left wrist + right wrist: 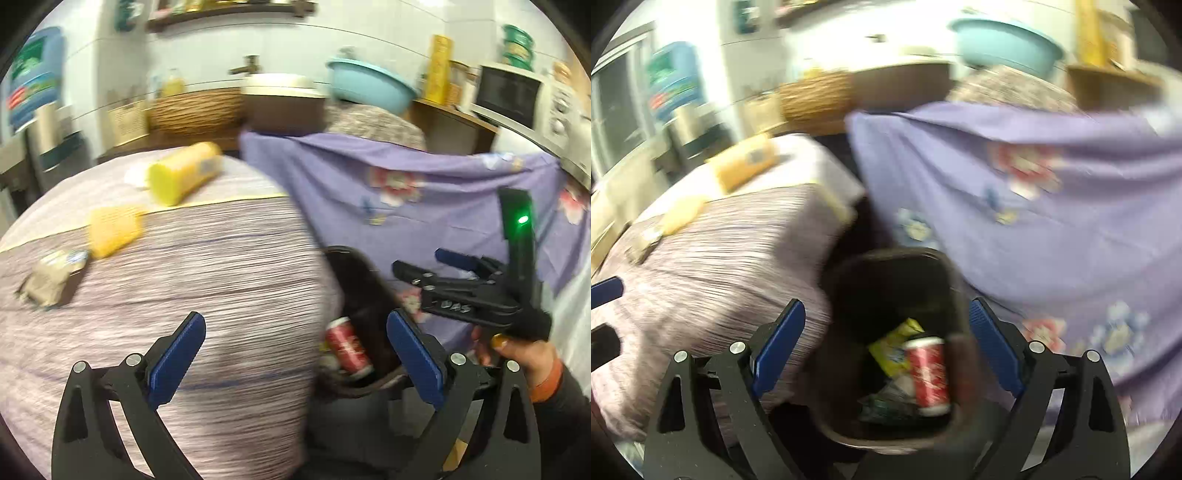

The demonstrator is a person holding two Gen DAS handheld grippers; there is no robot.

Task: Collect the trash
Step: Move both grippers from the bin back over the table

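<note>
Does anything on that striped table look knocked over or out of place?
Yes. A yellow canister lies tipped on its side at the far end, and a crumpled brown wrapper and a yellow packet sit loose on the table, not yet in the bin.

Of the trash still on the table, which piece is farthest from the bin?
The crumpled brown wrapper, at the table's left end. The yellow packet and the yellow canister lie closer to the bin.

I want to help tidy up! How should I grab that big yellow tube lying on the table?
Grip the yellow tube across its round middle, coming down from above. It lies on its side on the table, so its flat ends face sideways, and the curved body fits between a wide-open hand-held gripper's fingers. It might roll, so squeeze gently.
</note>
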